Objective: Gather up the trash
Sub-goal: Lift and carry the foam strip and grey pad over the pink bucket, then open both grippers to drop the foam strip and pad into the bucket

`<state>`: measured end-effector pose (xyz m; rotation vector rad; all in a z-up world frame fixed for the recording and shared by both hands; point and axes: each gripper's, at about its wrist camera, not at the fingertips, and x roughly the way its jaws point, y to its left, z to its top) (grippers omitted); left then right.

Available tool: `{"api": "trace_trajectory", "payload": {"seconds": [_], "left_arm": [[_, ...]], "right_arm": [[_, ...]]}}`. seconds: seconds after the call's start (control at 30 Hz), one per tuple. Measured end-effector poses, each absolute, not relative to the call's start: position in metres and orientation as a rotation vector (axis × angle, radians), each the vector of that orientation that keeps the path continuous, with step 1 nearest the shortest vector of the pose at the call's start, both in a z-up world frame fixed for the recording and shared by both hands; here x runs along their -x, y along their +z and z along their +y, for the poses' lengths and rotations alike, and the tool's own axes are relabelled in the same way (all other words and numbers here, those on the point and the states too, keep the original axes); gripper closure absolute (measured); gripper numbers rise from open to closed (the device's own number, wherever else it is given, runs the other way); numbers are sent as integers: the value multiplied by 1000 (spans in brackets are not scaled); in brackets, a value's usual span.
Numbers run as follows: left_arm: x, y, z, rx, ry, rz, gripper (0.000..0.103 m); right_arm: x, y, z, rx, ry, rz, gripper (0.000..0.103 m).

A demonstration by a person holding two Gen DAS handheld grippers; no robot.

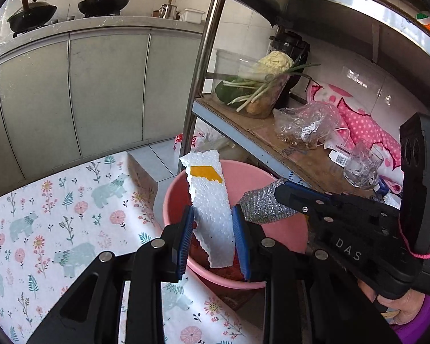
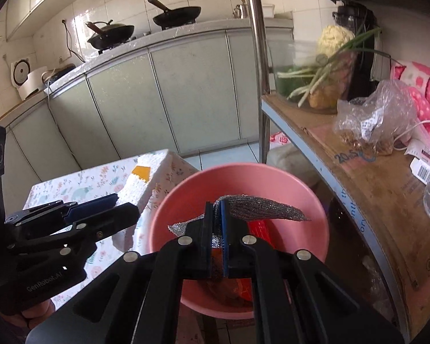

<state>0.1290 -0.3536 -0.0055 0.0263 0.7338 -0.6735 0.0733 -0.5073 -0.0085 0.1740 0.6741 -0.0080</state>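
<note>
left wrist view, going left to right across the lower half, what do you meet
floral tablecloth → foam piece held in the left claw → silver mesh cloth over the pink basin → right claw's black body → glass on the shelf

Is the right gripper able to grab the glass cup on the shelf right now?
Probably not yet. The right gripper is shut on the silver scrubbing cloth over the pink bucket; it must let go first. The way to the glass cup looks open.
</note>
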Motion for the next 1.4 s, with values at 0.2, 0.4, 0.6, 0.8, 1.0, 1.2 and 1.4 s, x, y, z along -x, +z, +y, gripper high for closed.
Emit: {"api": "trace_trajectory", "payload": {"seconds": [0.2, 0.4, 0.6, 0.8, 1.0, 1.2, 1.4], "left_arm": [[-139, -31, -378, -69, -662, 776, 76], [-150, -47, -389, -82, -651, 805, 75], [-153, -51, -398, -101, -651, 805, 74], [-152, -49, -401, -95, -676, 798, 72], [-150, -44, -401, -91, -685, 797, 69], [-146, -38, -400, -86, -691, 794, 61], [-136, -26, -396, -81, -696, 780, 60]], "right_arm": [[-85, -34, -514, -166, -38, 722, 97], [-95, -51, -525, -162, -77, 763, 97], [-99, -62, -530, -167, -99, 781, 97], [-103, -69, -530, -160, -109, 803, 95], [-103, -68, -530, -157, -126, 811, 90], [-98, -61, -529, -154, -127, 799, 76], [-86, -49, -520, -140, -121, 782, 64]]}}
